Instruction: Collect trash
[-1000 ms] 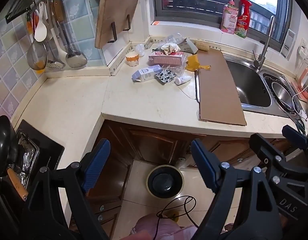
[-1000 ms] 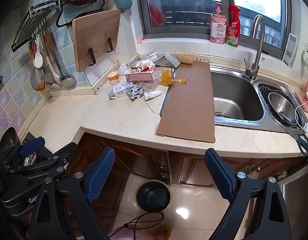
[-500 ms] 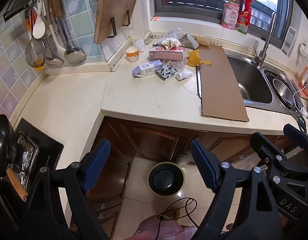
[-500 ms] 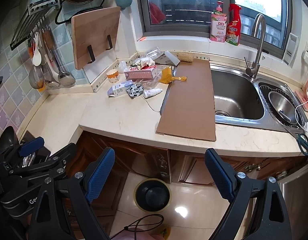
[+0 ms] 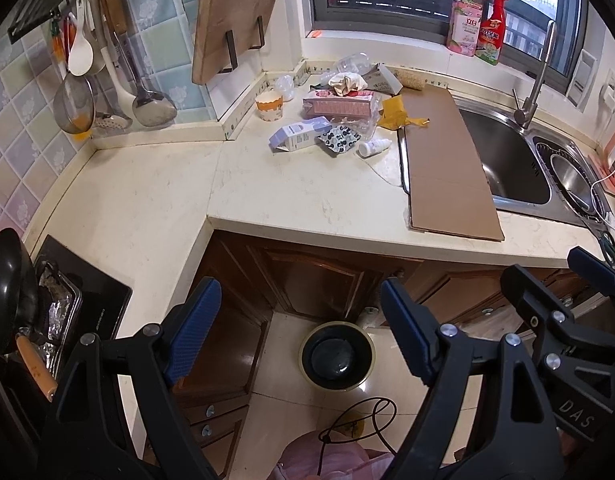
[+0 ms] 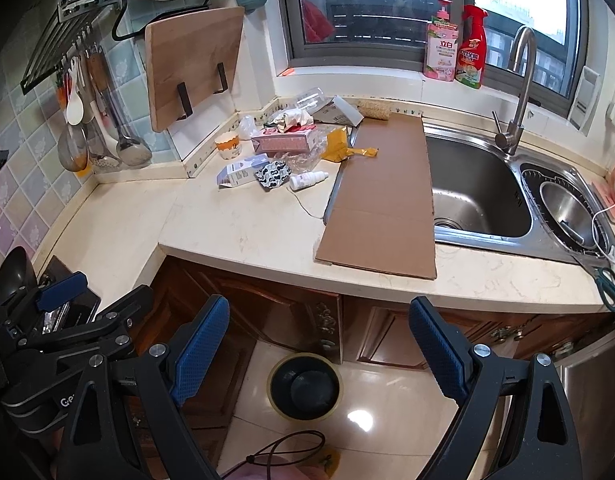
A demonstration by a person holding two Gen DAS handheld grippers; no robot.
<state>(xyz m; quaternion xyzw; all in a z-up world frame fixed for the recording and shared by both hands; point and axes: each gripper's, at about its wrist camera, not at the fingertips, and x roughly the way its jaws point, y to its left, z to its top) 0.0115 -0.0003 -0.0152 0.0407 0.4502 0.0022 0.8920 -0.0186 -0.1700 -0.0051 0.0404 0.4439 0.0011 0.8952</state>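
Observation:
Trash lies in a heap in the counter's back corner: a pink tissue box (image 5: 339, 108) (image 6: 281, 144), a small milk carton (image 5: 297, 138) (image 6: 239, 174), a patterned wrapper (image 5: 339, 140) (image 6: 272, 175), a small white bottle (image 5: 373, 147) (image 6: 307, 179), a yellow wrapper (image 5: 395, 114) (image 6: 339, 146) and a paper cup (image 5: 269, 106) (image 6: 227, 146). A flat cardboard sheet (image 5: 443, 160) (image 6: 383, 200) lies beside the sink. A black trash bin (image 5: 337, 356) (image 6: 305, 386) stands on the floor below. My left gripper (image 5: 299, 332) and right gripper (image 6: 319, 348) are open and empty, held above the floor in front of the counter.
A steel sink (image 6: 475, 188) with a tap (image 6: 515, 92) is on the right. Utensils (image 5: 107, 84) and a cutting board (image 6: 191, 64) hang on the tiled wall. A stove with a black pan (image 5: 11, 292) is at the left. Scissors (image 6: 605, 284) lie at the counter's right end.
Both grippers have moved slightly forward toward the counter and a little lower. Both stay open and empty. Nothing on the counter has moved.

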